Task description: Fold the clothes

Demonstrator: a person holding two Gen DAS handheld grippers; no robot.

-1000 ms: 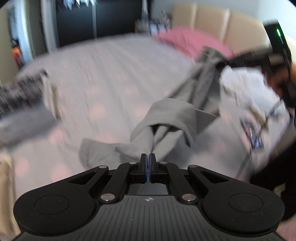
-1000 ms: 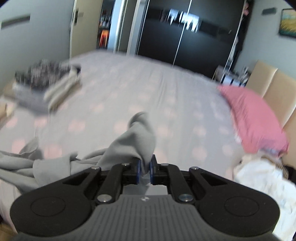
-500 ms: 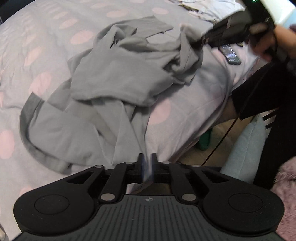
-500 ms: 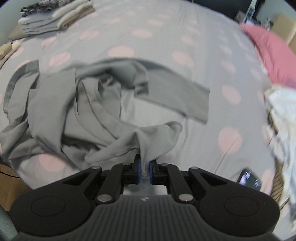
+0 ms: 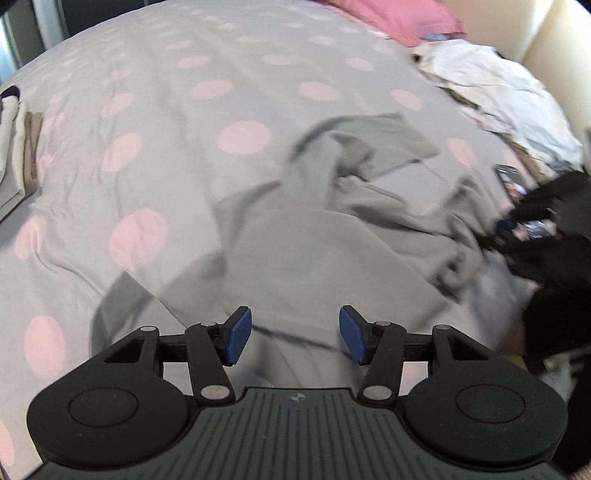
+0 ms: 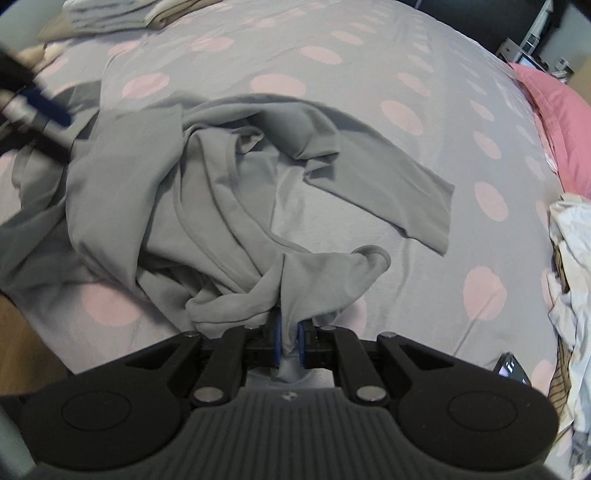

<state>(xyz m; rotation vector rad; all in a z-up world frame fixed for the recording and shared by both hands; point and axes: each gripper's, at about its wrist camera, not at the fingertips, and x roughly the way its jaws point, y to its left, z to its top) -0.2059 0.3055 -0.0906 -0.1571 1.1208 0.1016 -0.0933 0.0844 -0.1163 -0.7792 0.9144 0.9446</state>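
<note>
A crumpled grey long-sleeved shirt [image 6: 207, 192] lies on the bedspread, one sleeve [image 6: 399, 184] stretched out to the right. My right gripper [image 6: 289, 341] is shut on a bunched fold of the grey shirt near the bed's front edge. In the left wrist view the same grey shirt [image 5: 314, 243] spreads out below my left gripper [image 5: 295, 338], whose blue pads stand wide apart, open, with nothing pinched. The right gripper shows there as a dark shape [image 5: 543, 218] at the shirt's right end. The left gripper's blue tip [image 6: 44, 103] shows at the far left of the right wrist view.
The bed [image 5: 166, 122] has a grey cover with pink dots. A pink pillow [image 6: 557, 122] lies at its far right. White rumpled clothes [image 5: 506, 88] are heaped near a phone [image 6: 511, 367]. Folded clothes [image 6: 114, 14] are stacked at the far left corner.
My left gripper has let go of the grey shirt and its jaws have opened wide. Both grippers came down and the shirt now lies on the bed. The right stays shut on it.
</note>
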